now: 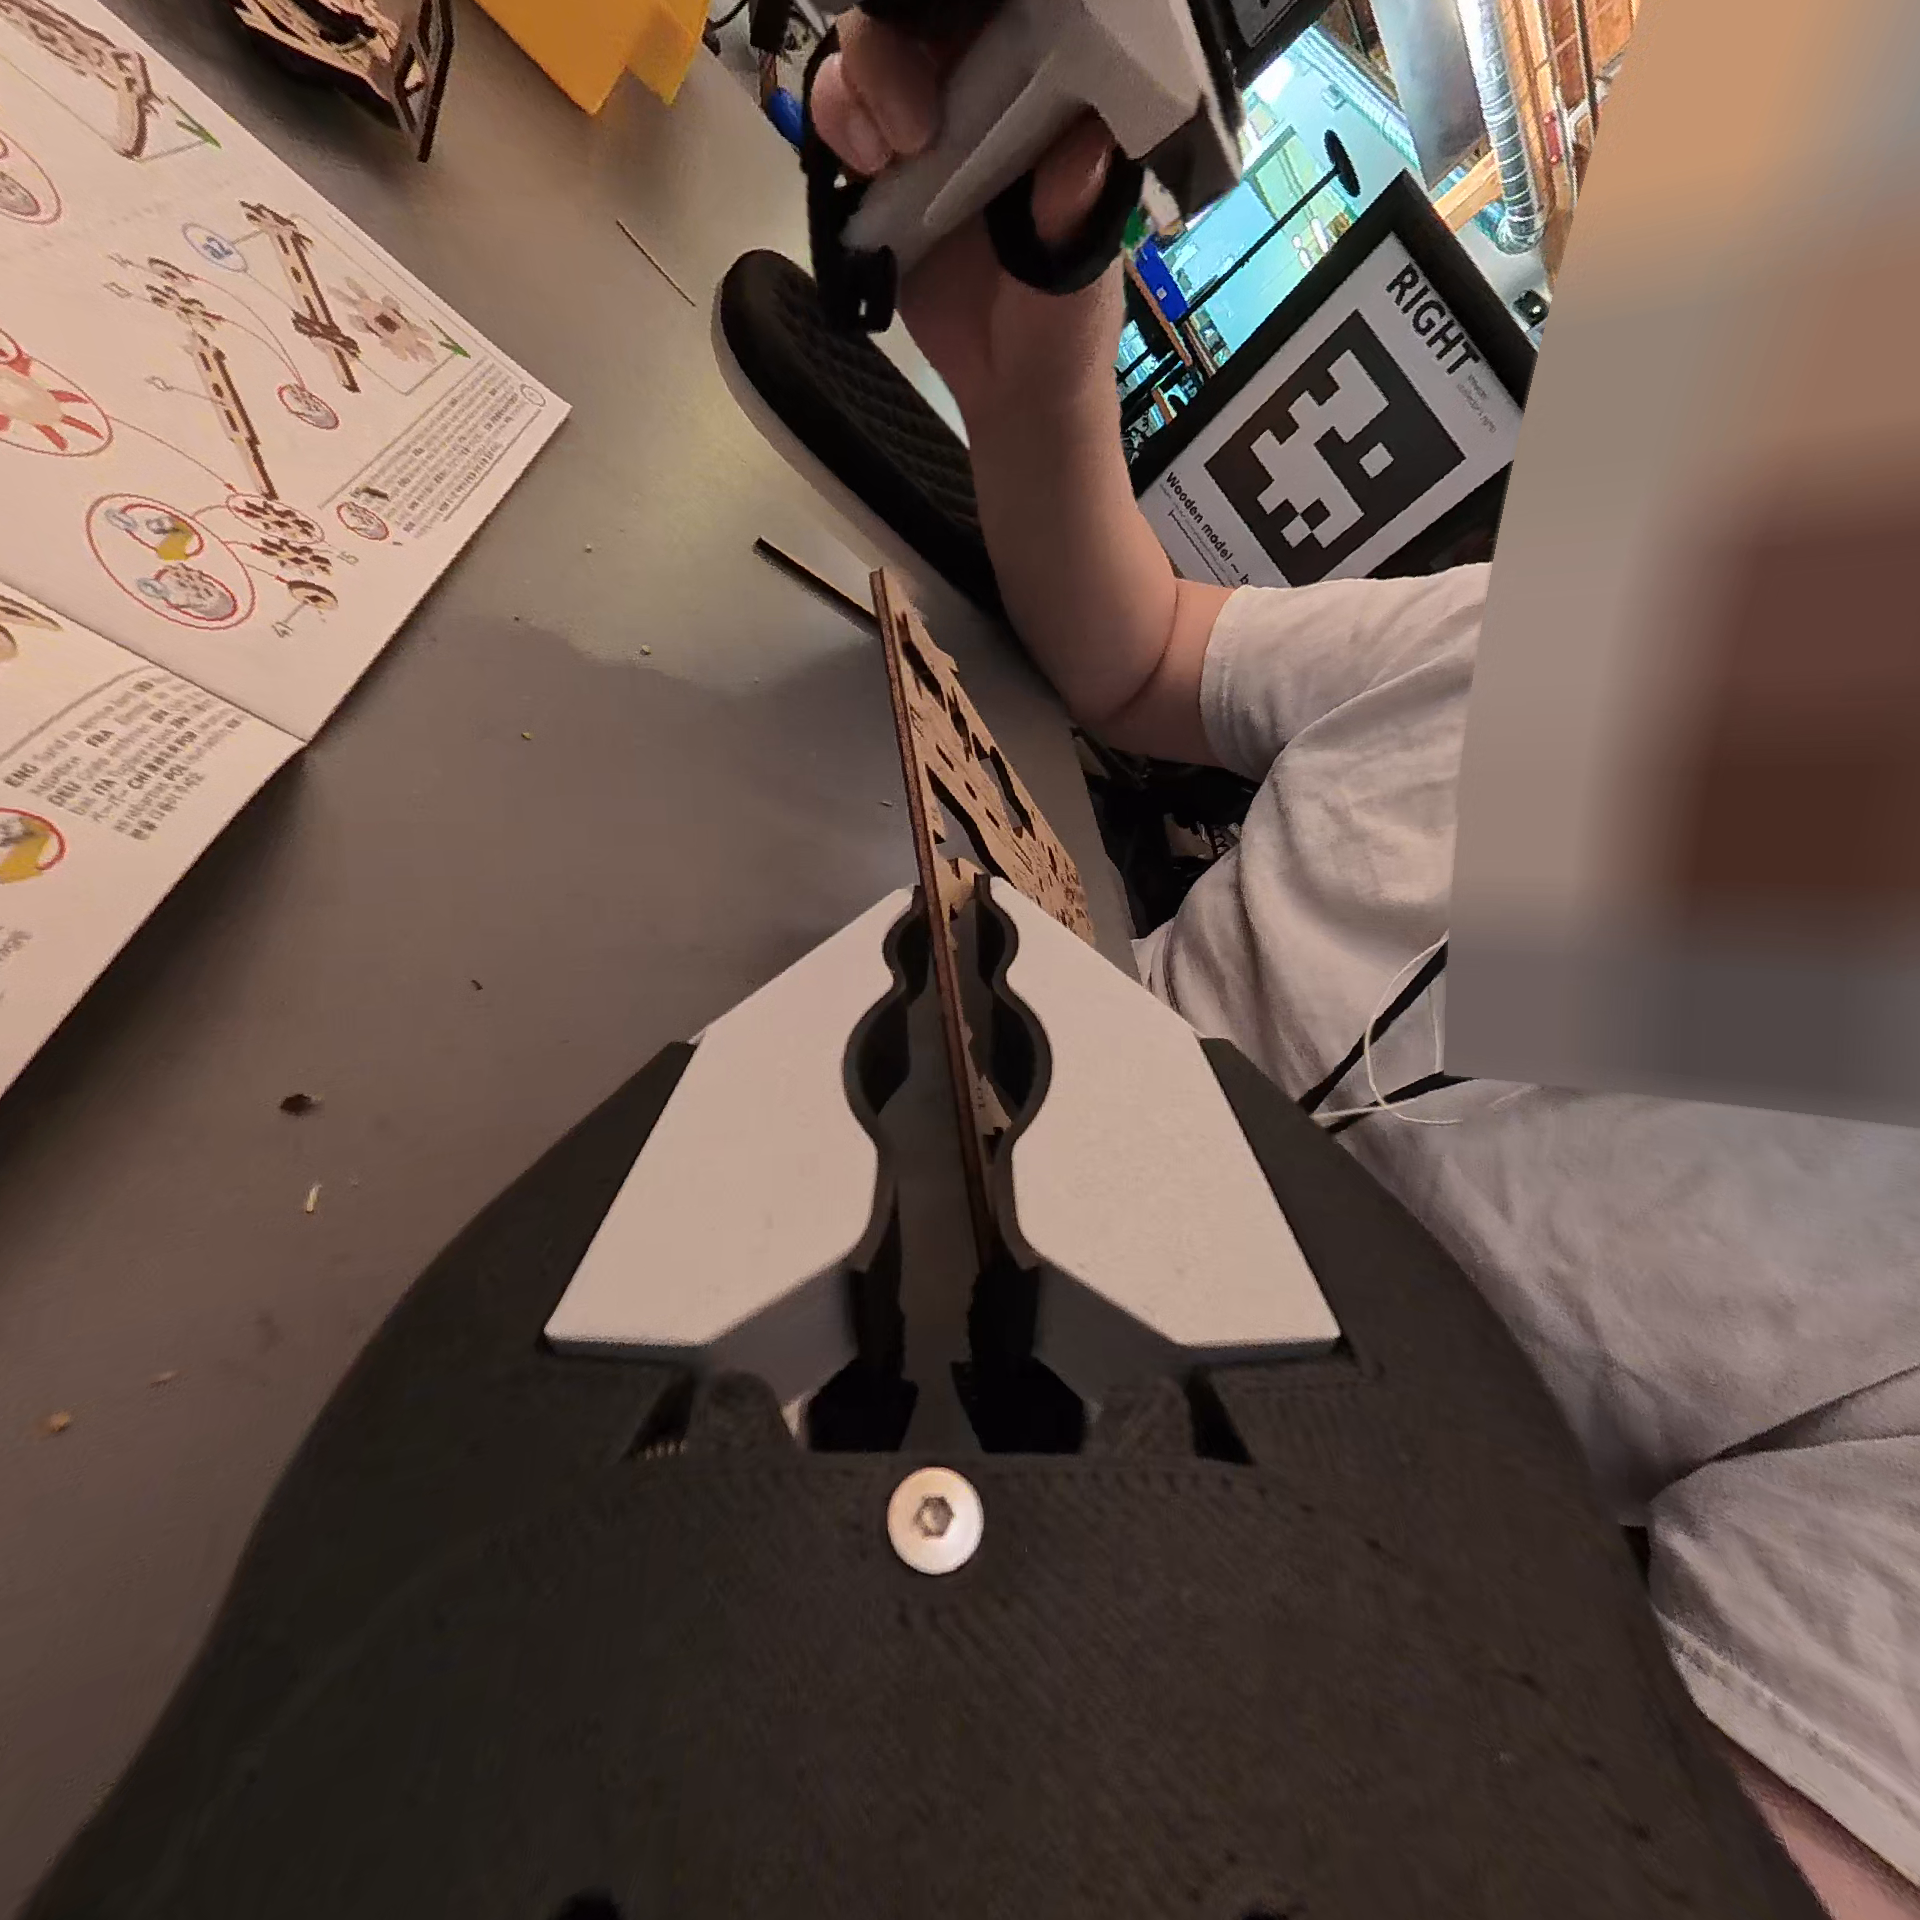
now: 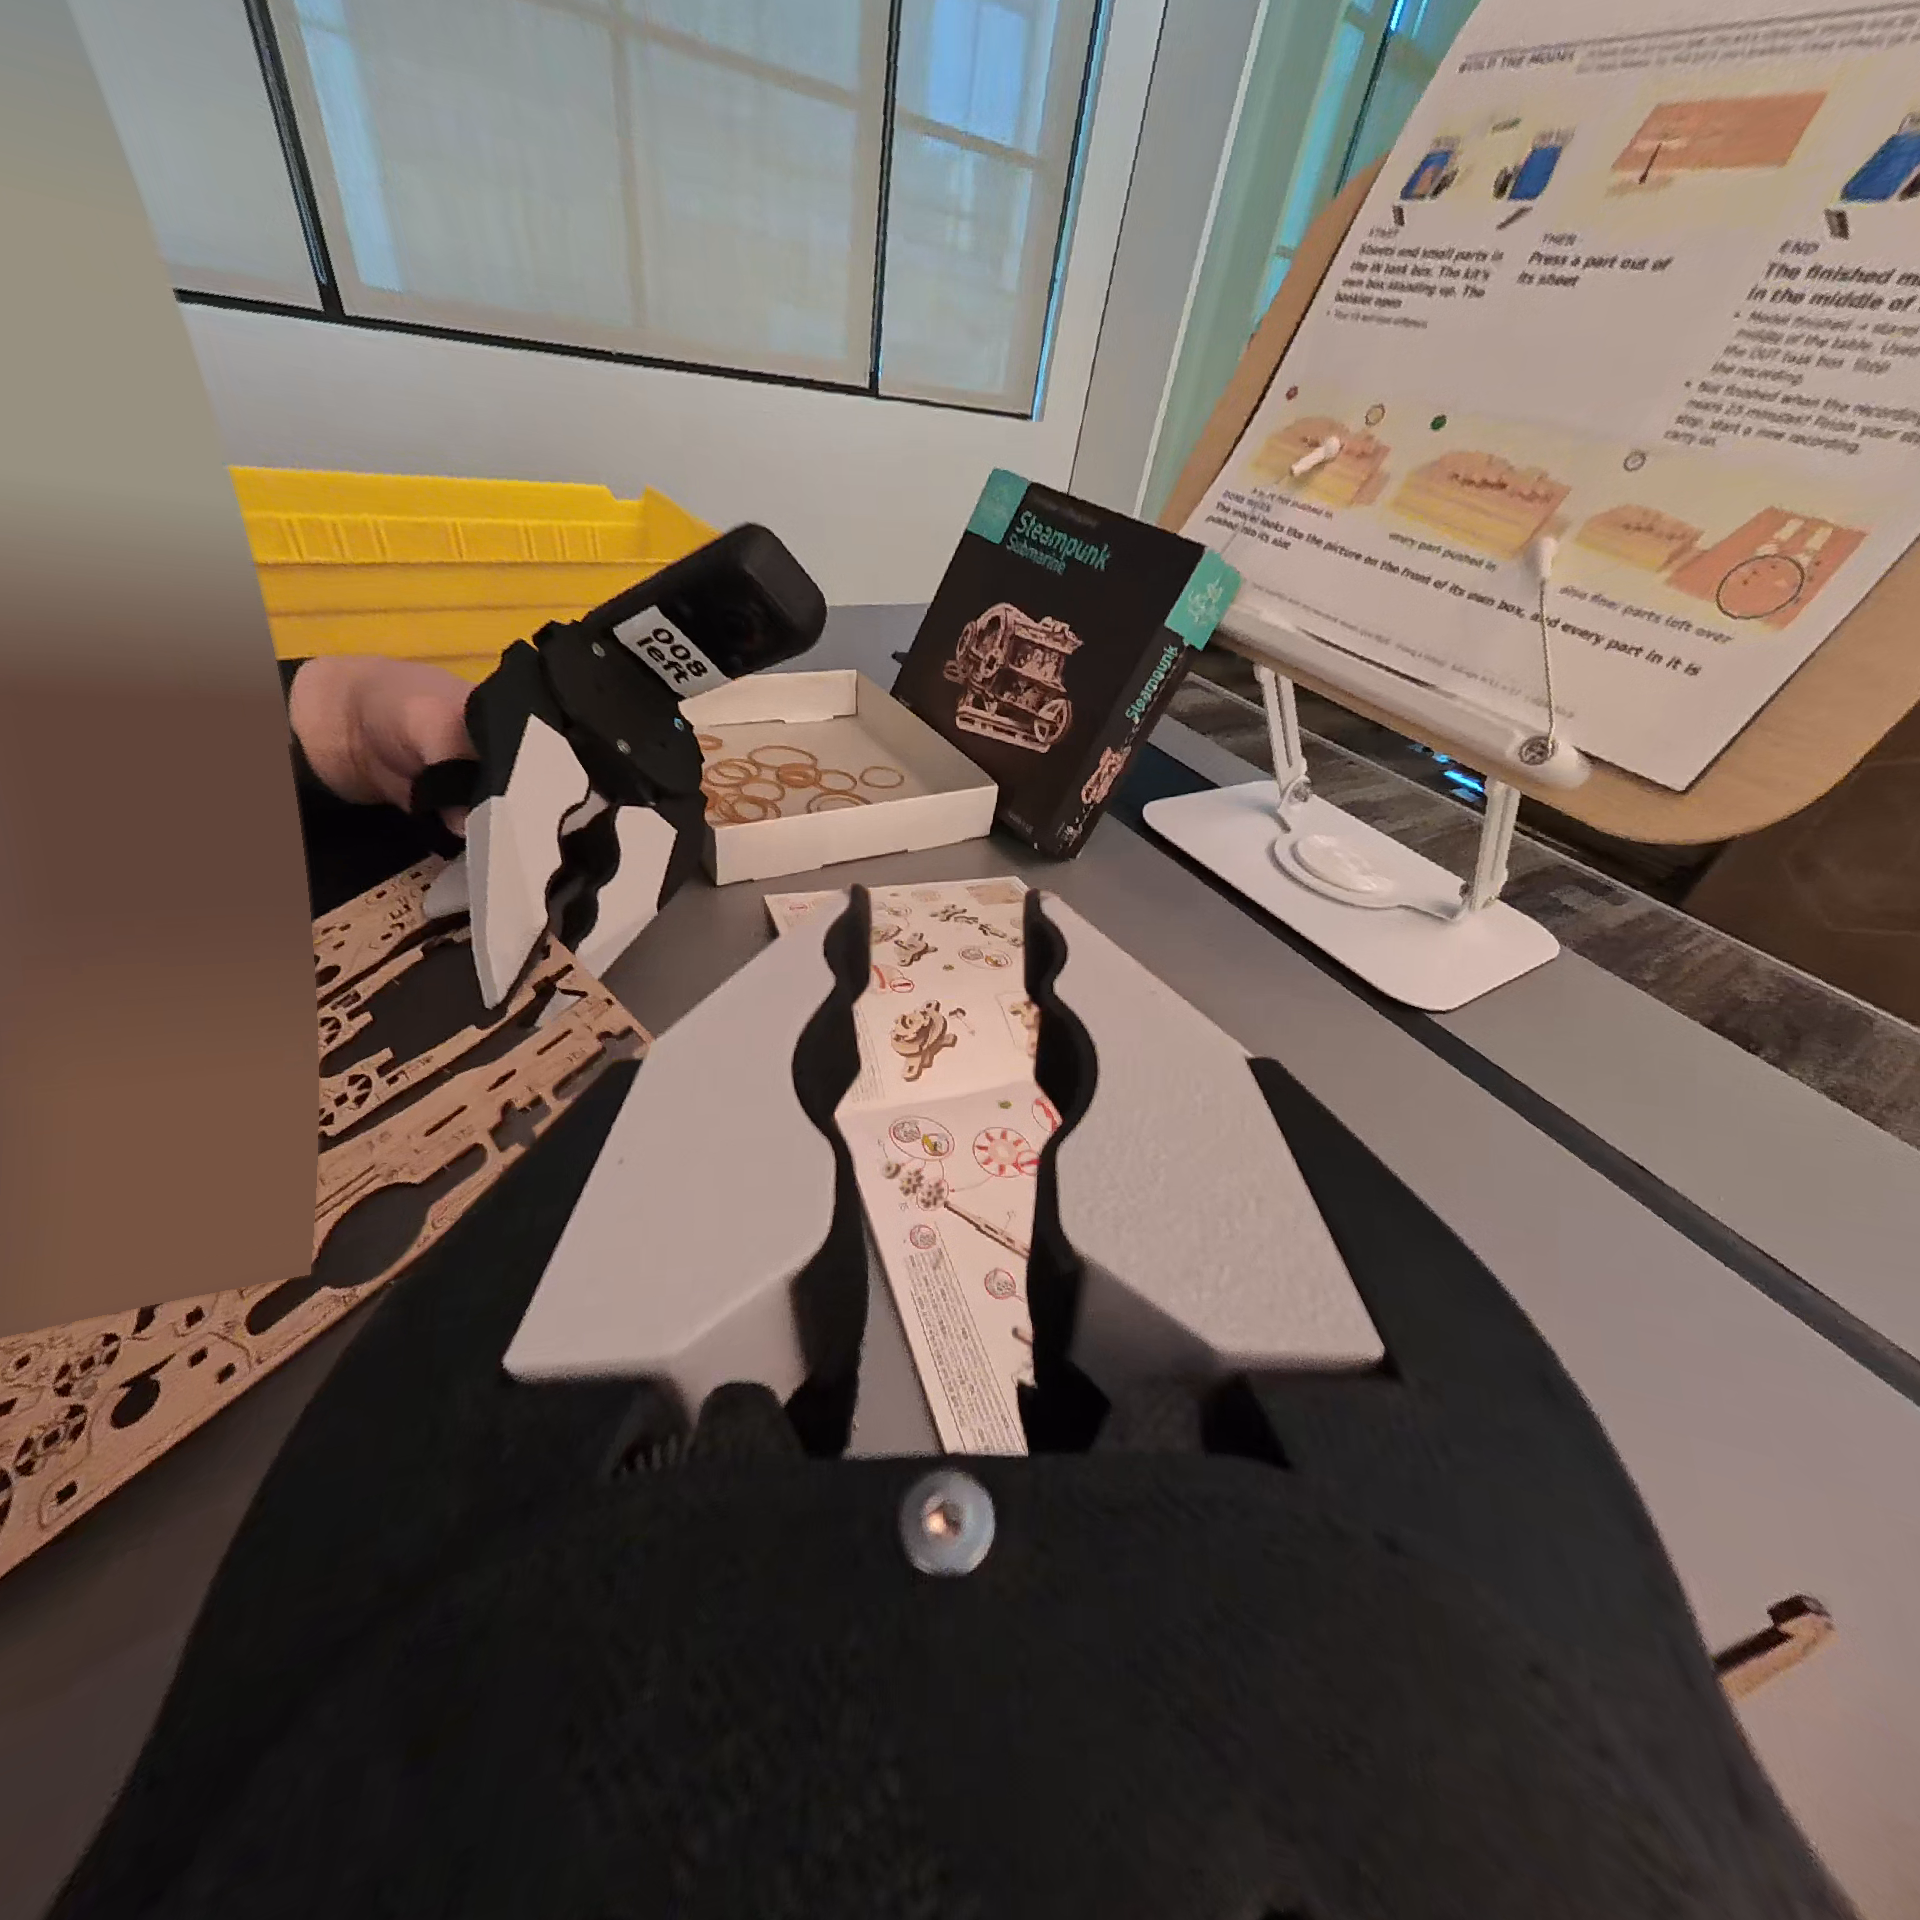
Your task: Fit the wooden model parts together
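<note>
My left gripper is shut on a thin laser-cut wooden sheet, seen edge-on and standing up between the fingers. In the right wrist view the same gripper pinches the sheet at the left, with the sheet's lower part resting near the table. My right gripper is open and empty, hovering over the open instruction booklet. In the left wrist view the right gripper is held in a hand, high up behind the sheet.
A white tray of rubber bands, the black kit box, yellow bins and a stand with a guide sheet line the back. A small wooden piece lies at right. A partly built model sits beyond the booklet. The grippers' ends are close to 15 centimeters from one another. My left tips are about 30 centimeters from the small wooden piece, my right tips only 20 centimeters.
</note>
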Tool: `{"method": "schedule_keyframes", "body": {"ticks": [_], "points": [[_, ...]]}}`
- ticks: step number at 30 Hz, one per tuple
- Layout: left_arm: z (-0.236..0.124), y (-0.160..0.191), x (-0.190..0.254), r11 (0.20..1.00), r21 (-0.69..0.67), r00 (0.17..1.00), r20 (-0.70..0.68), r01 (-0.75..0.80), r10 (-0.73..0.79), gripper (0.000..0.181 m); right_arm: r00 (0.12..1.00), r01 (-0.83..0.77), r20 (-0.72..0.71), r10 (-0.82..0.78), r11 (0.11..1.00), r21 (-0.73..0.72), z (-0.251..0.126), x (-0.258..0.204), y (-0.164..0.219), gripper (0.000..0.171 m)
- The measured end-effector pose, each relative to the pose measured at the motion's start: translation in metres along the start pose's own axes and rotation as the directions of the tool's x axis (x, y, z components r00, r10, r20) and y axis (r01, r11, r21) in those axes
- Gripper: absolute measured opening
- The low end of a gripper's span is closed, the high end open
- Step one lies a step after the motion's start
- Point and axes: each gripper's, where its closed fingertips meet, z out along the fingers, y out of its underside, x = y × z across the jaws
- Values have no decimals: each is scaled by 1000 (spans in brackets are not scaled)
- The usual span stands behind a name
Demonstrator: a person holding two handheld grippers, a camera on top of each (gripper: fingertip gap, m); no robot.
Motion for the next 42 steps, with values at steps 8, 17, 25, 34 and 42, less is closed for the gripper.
{"method": "schedule_keyframes", "body": {"ticks": [8,17,25,34,42], "points": [[2,0,1,1000,-14,1000,28,-6,7,6,993,-16,117,28,995,-97,1,-19,7,19],[7,-2,-5,985,-170,992,127,10,12,6,763,-437,304,571,802,-407,6,-58,47,43],[1,-9,-11,981,-193,990,136,4,23,6,654,-580,265,709,694,-426,26,-67,62,47],[7,-6,-10,976,-216,990,126,-40,68,9,640,-546,274,718,675,-496,32,-89,75,18],[10,-21,-13,992,-122,991,126,-38,53,15,663,-485,314,680,709,-512,32,-99,76,9]]}}
